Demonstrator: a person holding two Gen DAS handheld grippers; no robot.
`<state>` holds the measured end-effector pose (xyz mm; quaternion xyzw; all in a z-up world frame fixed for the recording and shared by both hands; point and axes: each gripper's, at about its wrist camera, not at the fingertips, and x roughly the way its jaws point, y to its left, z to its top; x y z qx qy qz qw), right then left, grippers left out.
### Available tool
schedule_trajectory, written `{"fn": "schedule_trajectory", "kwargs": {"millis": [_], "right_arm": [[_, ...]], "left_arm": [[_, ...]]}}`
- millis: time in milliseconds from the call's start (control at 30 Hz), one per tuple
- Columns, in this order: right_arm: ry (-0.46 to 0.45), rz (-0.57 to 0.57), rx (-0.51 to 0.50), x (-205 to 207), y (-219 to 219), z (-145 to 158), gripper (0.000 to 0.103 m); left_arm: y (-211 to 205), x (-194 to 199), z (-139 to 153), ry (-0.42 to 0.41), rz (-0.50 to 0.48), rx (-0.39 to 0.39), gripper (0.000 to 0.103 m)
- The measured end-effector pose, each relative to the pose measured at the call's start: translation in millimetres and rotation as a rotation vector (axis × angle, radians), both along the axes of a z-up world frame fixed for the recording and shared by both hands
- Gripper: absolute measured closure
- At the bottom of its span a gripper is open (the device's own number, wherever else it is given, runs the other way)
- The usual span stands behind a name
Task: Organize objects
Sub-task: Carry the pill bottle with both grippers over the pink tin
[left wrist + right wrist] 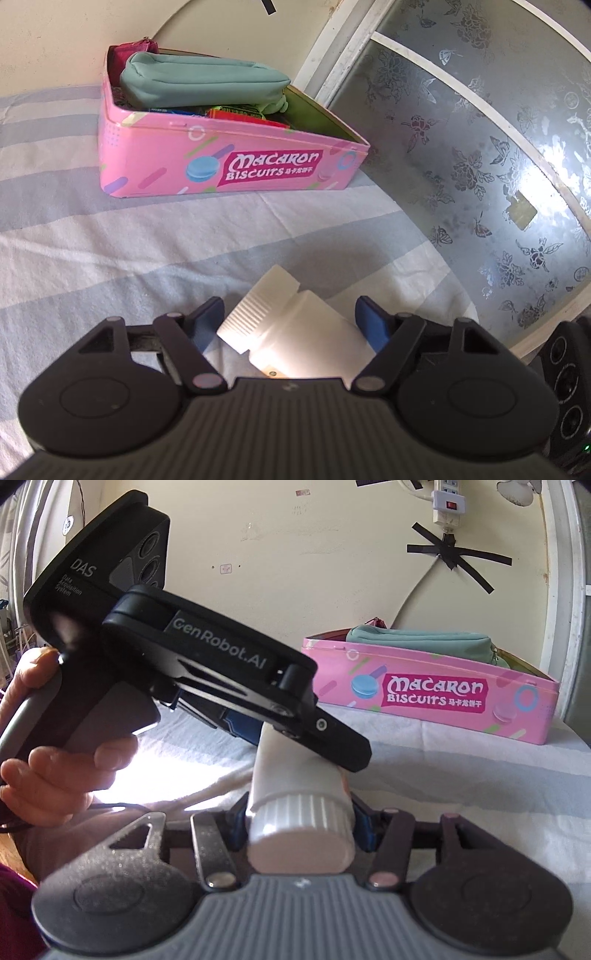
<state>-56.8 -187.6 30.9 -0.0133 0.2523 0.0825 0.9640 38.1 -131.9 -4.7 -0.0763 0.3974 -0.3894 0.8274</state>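
A white bottle (295,332) with a ribbed cap lies between the blue pads of my left gripper (290,310), which touch it on both sides. In the right wrist view the ribbed cap (299,812) fills the gap of my right gripper (301,823), whose pads press on it. From there the bottle's body (295,771) runs away under the left gripper's near finger (332,746). Behind stands an open pink Macaron biscuit tin (166,158) (424,672). It holds a mint-green pouch (203,79) (417,637), a red purse (129,51) and small packets.
Everything rests on a grey-and-white striped sheet (110,240). A frosted panel with flower and butterfly prints (480,147) runs along the right. A person's hand (55,760) holds the left gripper's handle. A power strip (447,502) and taped cable hang on the cream wall.
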Motion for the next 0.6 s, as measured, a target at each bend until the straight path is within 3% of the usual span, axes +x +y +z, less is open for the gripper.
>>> {"fn": "schedule_trajectory", "kwargs": {"millis": [333,467,600], "right_arm": [[-0.235,0.021,-0.153,57.0,-34.8,75.8,0.052],[-0.269,0.013,-0.177,97.3,-56.7,90.0,0.052],[-0.256,0.002,-0.191,146.0,-64.7,86.9,0.052]], "left_arm": [[-33.4,47.7,104.0,-0.255,0.022,0.032,0.024],[-51.1,82.9,119.8,-0.315,0.055,0.057,0.024],[-63.8,126.3,118.3,-0.311,0.084,0.068,0.024]]}}
